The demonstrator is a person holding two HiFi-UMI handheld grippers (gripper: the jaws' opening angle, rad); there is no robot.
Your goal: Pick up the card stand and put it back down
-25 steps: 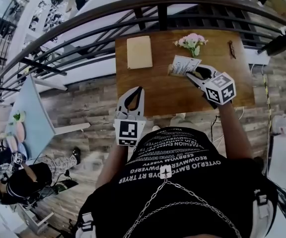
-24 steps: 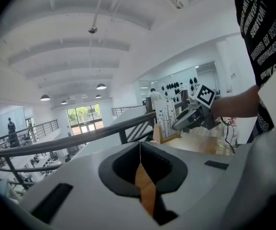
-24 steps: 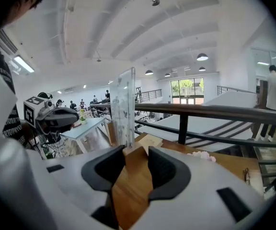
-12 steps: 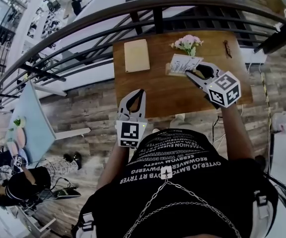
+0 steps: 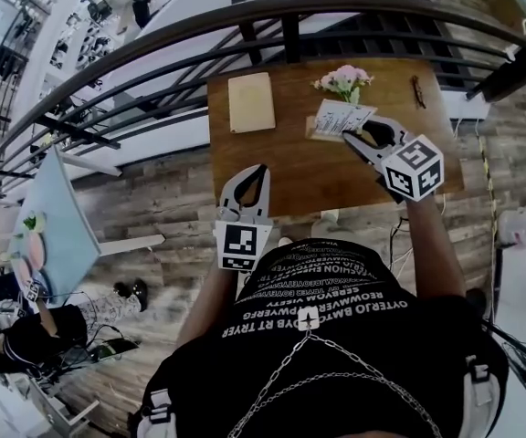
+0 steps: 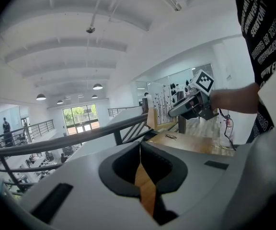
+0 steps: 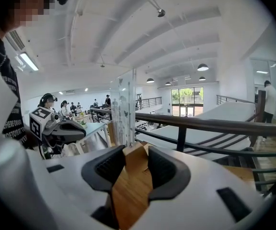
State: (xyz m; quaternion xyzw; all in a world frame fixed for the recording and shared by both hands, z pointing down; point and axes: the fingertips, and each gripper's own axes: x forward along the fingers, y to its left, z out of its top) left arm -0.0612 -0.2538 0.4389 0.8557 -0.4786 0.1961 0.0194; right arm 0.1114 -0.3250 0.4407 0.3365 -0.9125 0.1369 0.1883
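I have the right claw (image 5: 352, 135) reached out to the card stand (image 5: 339, 119), which sits toward the far right of the wooden bench (image 5: 281, 172), just in front of the small bunch of pink flowers (image 5: 345, 78). Looking along that claw, its jaws stand wide with the stand's wooden base (image 7: 135, 159) filling the gap between the pads, and the clear upright panel (image 7: 123, 109) rises just beyond the tips. I read that as a pinch on the base, not merely a bracket around it, since the block seems to meet both pads. I cannot tell whether the base has cleared the bench: from above the card looks a little tilted, yet the block sits so close to the wood that any gap is hidden. My left claw (image 6: 139, 146) hangs over the near edge of the bench with its jaws pressed together on nothing, well apart from the stand and playing no part. A tan rectangular pad (image 5: 251, 101) lies at the far left of the bench, untouched. By my judgement the reach and the grasp are done. The lift is at most barely begun, and setting the stand back down and letting go remain.
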